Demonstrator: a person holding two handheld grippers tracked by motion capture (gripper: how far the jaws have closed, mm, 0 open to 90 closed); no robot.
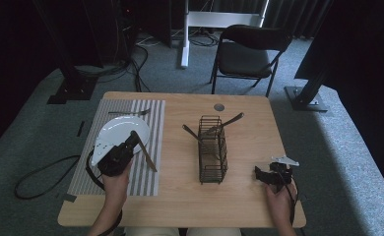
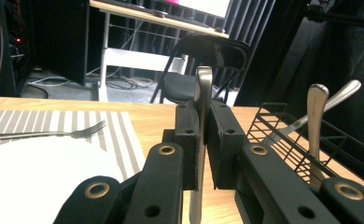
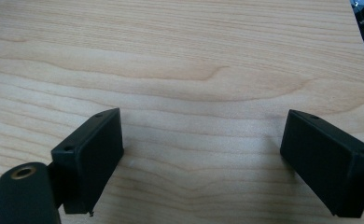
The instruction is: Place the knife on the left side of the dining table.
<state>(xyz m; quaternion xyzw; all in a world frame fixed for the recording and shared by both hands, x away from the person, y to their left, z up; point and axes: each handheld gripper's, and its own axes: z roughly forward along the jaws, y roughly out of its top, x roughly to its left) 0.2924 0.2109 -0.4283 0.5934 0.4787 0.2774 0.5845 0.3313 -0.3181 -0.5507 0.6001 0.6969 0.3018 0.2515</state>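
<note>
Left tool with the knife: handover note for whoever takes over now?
Left tool: shut on the knife, held over the striped placemat just right of the plate.
Right tool: open, resting over bare table, holding nothing.
Done: fork lies beyond the plate.
Left: probably set the knife down beside the plate; two more utensils stay in the wire caddy.

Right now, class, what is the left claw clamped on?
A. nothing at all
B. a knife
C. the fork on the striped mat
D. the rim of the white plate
B: in the left gripper view the left claw is shut on a knife, beside the plate.
</note>
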